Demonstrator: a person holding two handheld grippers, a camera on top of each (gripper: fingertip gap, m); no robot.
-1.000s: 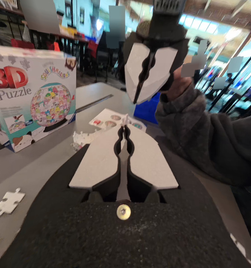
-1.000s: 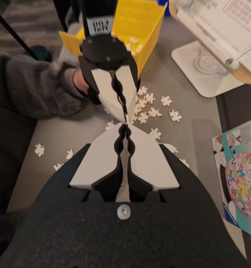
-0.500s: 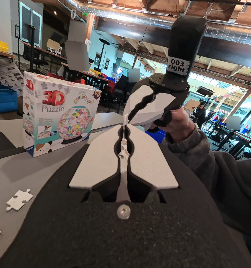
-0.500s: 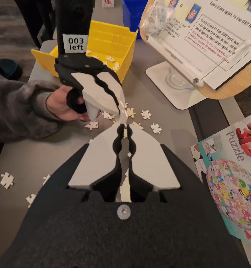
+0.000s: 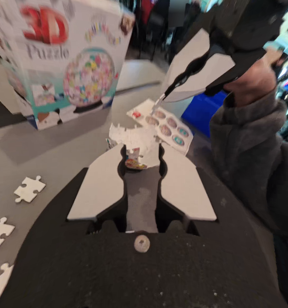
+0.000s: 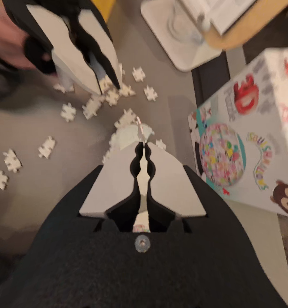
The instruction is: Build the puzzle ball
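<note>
Scattered white loose pieces (image 6: 67,112) lie face down on the left of the grey worktop (image 6: 40,191), thin, light and stiff by the look of them, so likely to skid when nudged; pinching one by its edge at the very tips seems the best hold. The left tongs (image 5: 141,148) stand apart and empty, low over the part-built shell (image 5: 136,143) of the puzzle ball, a curved patch of joined pieces resting near the middle of the worktop with a strip of coloured print showing at its lower rim. That shell is probably fragile at its joints and should be steadied at an edge, not squeezed across the curve. The right tongs (image 6: 143,144) are closed on a single puzzle piece (image 6: 140,129), held edge-on at the tips just above the shell. Farther right stands the puzzle box (image 6: 249,141), with a picture sheet (image 5: 169,126) lying behind the shell. Motion blur smears both views, so the shell's tabs, the held piece's outline and whether it touches the shell cannot be made out
</note>
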